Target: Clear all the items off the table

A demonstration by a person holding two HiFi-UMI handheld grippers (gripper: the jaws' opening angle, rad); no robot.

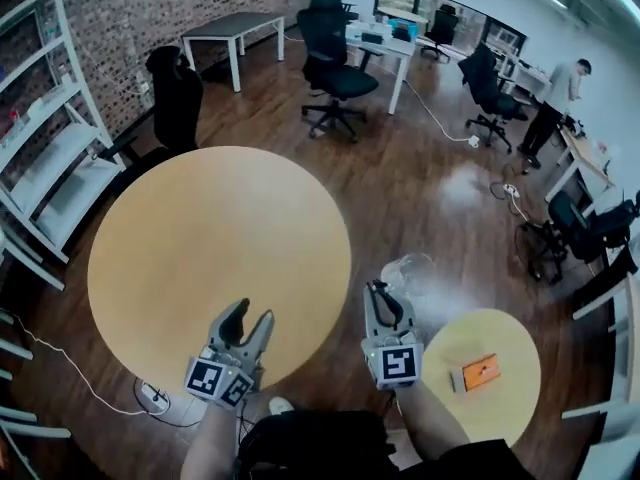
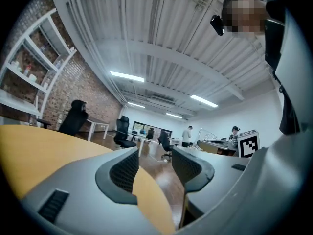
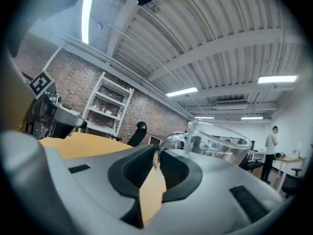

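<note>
The large round wooden table [image 1: 200, 258] fills the left middle of the head view and nothing lies on it. Over its near edge, my left gripper [image 1: 250, 318] is open with nothing between its fingers; in the left gripper view its jaws [image 2: 154, 168] stand apart above the tabletop [image 2: 34, 151]. My right gripper [image 1: 385, 293] is off the table's right side, shut on the handle of a clear glass jug [image 1: 408, 268]. In the right gripper view the jug [image 3: 220, 141] stands just past the closed pads [image 3: 134, 168], with its handle pinched between them.
A small round table [image 1: 510, 348] at the lower right carries an orange flat object [image 1: 479, 371]. White shelves [image 1: 45, 158] line the left wall. Office chairs [image 1: 335, 63] and desks stand beyond, and a person [image 1: 555, 98] is at the far right. A power strip [image 1: 153, 396] lies on the floor.
</note>
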